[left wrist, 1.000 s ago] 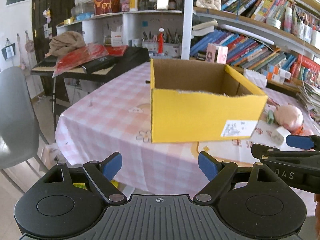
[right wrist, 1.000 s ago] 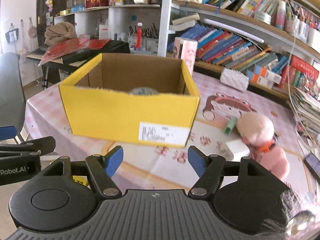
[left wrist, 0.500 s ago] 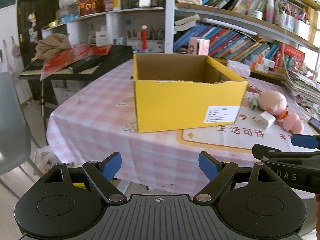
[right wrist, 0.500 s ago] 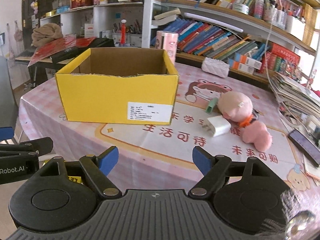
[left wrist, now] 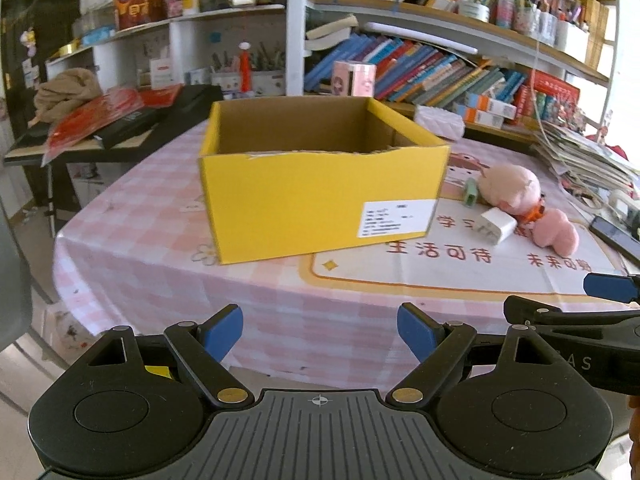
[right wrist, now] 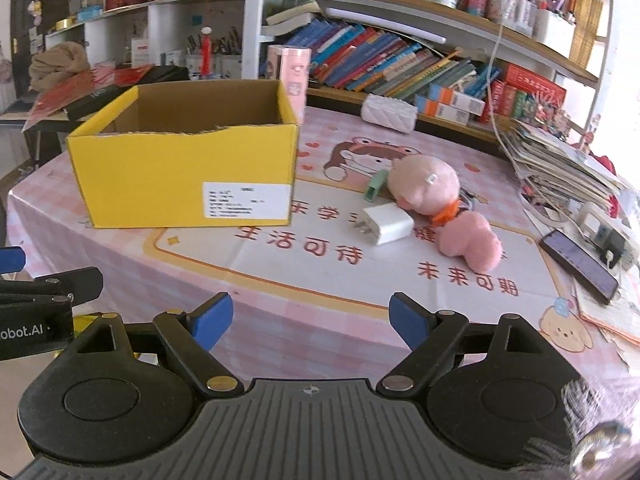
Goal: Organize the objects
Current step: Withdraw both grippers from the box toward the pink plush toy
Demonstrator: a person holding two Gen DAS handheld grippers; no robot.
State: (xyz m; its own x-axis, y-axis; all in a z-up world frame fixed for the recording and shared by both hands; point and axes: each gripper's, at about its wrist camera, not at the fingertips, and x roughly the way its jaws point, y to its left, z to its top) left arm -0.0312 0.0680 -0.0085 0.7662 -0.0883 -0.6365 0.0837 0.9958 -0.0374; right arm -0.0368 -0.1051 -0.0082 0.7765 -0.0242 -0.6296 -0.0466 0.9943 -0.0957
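Observation:
An open yellow cardboard box (left wrist: 320, 204) (right wrist: 188, 176) stands on the pink checked table. To its right lie a pink plush pig (left wrist: 520, 200) (right wrist: 440, 200), a white charger plug (left wrist: 496, 224) (right wrist: 387, 224) and a small green object (left wrist: 470, 192) (right wrist: 374, 186). My left gripper (left wrist: 320, 332) is open and empty, off the table's near edge in front of the box. My right gripper (right wrist: 310, 318) is open and empty, at the near edge in front of the plug and the pig. What lies inside the box is hidden.
A black phone (right wrist: 578, 264) and a stack of papers (right wrist: 560, 168) lie at the table's right. A white quilted pouch (right wrist: 388, 114) and a pink carton (right wrist: 292, 76) stand behind the box. Bookshelves (right wrist: 400, 64) line the back. A grey chair (left wrist: 12, 264) is at the left.
Both grippers have pulled back from the box and turned right; the box looks smaller, and the pig, plug and phone have come into fuller view. Both stay open.

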